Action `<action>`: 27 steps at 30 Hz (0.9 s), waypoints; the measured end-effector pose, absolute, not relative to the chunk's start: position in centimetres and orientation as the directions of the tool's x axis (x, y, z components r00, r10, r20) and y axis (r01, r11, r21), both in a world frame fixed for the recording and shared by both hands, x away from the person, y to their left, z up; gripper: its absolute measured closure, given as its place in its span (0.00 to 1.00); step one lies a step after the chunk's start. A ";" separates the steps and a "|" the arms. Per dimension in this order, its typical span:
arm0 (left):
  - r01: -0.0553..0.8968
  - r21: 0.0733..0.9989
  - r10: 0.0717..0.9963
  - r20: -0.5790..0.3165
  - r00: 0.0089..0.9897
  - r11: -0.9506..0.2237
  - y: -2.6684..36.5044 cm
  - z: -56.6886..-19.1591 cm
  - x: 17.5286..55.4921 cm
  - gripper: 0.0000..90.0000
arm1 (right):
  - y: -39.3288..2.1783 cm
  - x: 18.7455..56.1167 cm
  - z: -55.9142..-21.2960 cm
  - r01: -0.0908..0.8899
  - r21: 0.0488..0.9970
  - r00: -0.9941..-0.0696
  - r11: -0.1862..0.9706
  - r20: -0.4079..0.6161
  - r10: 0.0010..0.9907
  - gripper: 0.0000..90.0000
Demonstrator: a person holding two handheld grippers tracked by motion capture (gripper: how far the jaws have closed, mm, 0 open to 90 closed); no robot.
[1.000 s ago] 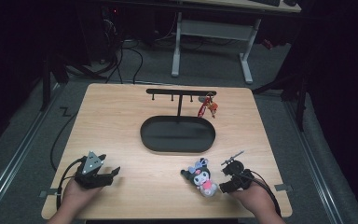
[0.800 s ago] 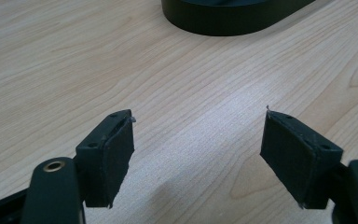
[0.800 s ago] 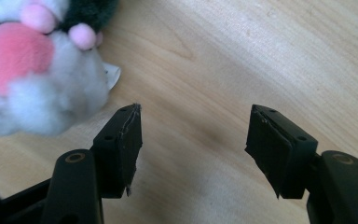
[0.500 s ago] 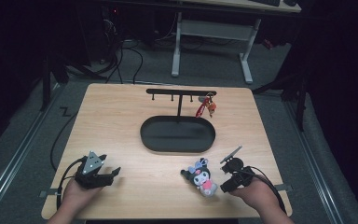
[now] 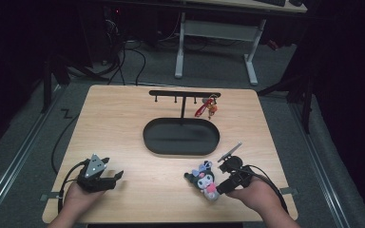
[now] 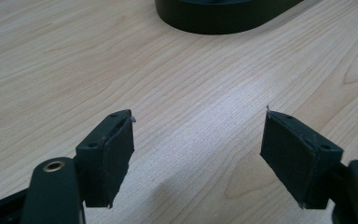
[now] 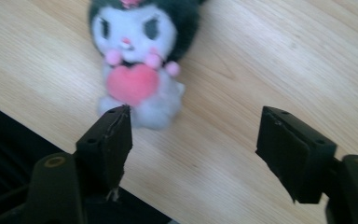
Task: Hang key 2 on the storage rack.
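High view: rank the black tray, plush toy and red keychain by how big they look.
1. Black tray, clearly largest.
2. Plush toy.
3. Red keychain, smallest, though it hangs farther from the camera, so its true size against the toy is unsure.

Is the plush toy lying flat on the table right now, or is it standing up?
Lying flat. The plush toy rests on its back on the table, face and pink heart up, just beyond the open right hand-held gripper, untouched.

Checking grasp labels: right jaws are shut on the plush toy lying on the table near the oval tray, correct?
Not quite. The right gripper has its jaws open: in the right gripper view they stand wide apart, with the plush toy ahead of them, unheld. The rest holds: the toy lies on the table near the oval tray.
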State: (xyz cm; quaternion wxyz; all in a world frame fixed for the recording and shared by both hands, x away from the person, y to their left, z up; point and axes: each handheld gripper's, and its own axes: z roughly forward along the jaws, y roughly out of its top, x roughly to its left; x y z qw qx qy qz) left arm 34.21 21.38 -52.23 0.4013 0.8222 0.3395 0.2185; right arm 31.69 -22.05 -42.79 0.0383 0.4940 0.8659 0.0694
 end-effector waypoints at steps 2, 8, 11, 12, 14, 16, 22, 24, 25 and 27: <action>0.381 0.806 0.731 0.090 0.677 -0.453 21.4 -52.2 34.2 0.29 | -21.5 31.7 -43.1 0.847 0.155 -0.515 0.508 0.007 0.857 0.25; 0.383 0.805 0.730 0.088 0.678 -0.453 21.4 -52.3 34.2 0.29 | -19.8 31.9 -44.7 0.840 0.143 -0.533 0.524 0.035 0.845 0.22; 0.384 0.804 0.729 0.087 0.679 -0.454 21.4 -52.2 34.2 0.29 | -19.1 32.0 -45.5 0.845 0.124 -0.528 0.521 0.036 0.848 0.22; 0.384 0.804 0.729 0.087 0.679 -0.454 21.4 -52.2 34.2 0.29 | -19.1 32.2 -45.8 0.833 0.126 -0.547 0.539 0.034 0.837 0.22; 0.384 0.804 0.728 0.087 0.680 -0.454 21.4 -52.2 34.2 0.29 | -18.9 32.4 -46.3 0.831 0.128 -0.550 0.541 0.036 0.835 0.22; 0.384 0.803 0.727 0.087 0.681 -0.455 21.4 -52.3 34.2 0.29 | -18.8 32.4 -46.7 0.840 0.120 -0.536 0.529 0.038 0.843 0.22; 0.384 0.801 0.724 0.088 0.684 -0.459 21.4 -52.3 34.2 0.28 | -18.5 32.5 -47.9 0.839 0.101 -0.540 0.534 0.046 0.840 0.22; 0.384 0.801 0.724 0.087 0.684 -0.460 21.4 -52.3 34.3 0.28 | -18.5 32.5 -48.1 0.841 0.095 -0.539 0.533 0.044 0.841 0.22; 0.384 0.801 0.724 0.087 0.685 -0.460 21.4 -52.3 34.2 0.28 | -18.4 32.5 -48.2 0.842 0.091 -0.537 0.532 0.044 0.843 0.23; 0.385 0.800 0.723 0.087 0.685 -0.460 21.3 -52.3 34.2 0.28 | -18.4 32.6 -48.3 0.840 0.093 -0.539 0.534 0.037 0.842 0.26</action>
